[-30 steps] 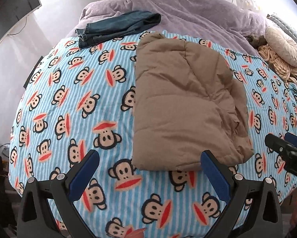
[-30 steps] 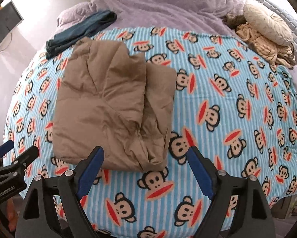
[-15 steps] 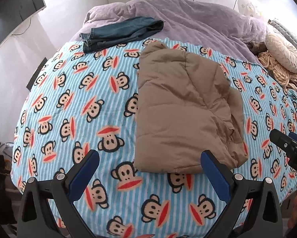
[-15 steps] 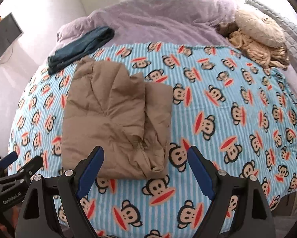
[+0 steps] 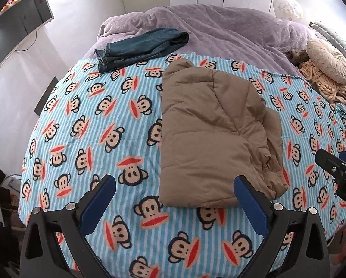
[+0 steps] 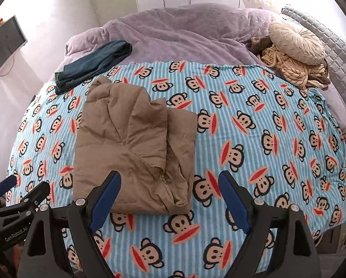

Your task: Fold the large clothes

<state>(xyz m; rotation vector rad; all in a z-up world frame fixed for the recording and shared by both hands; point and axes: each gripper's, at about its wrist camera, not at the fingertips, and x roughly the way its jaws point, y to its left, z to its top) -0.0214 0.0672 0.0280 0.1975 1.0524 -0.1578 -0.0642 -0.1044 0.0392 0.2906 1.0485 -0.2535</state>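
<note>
**Left wrist view: folded tan jacket on the monkey blanket, both claws empty**

Left wrist view shows the tan padded jacket [image 5: 210,139] lying folded into a rough rectangle on the blue-striped monkey-print blanket [image 5: 91,120], with a looser flap bunched along its right edge. The left gripper [image 5: 175,199] hangs above the blanket's near end with its jaws spread wide and nothing between them; its blue pads [image 5: 251,206] stand clear of the fabric, the right one overlapping the jacket's near corner in the frame (whether it touches cannot be told). The right gripper [image 5: 335,169] pokes in at the right edge.

From the right wrist camera, the same jacket [image 6: 131,150] sits left of centre, and the right gripper [image 6: 170,197] is likewise wide open and holding nothing, its left pad [image 6: 105,199] in front of the jacket's near hem. The left gripper [image 6: 17,197] shows at the lower left.

Beyond the jacket, folded dark blue jeans [image 5: 140,46] lie across the seam between the monkey blanket and a lilac plush blanket [image 5: 219,27]. A round cream cushion [image 6: 297,41] rests on a heap of beige knitwear [image 6: 293,71] at the far right. A wall-mounted monitor [image 5: 17,27] hangs at the left.
</note>
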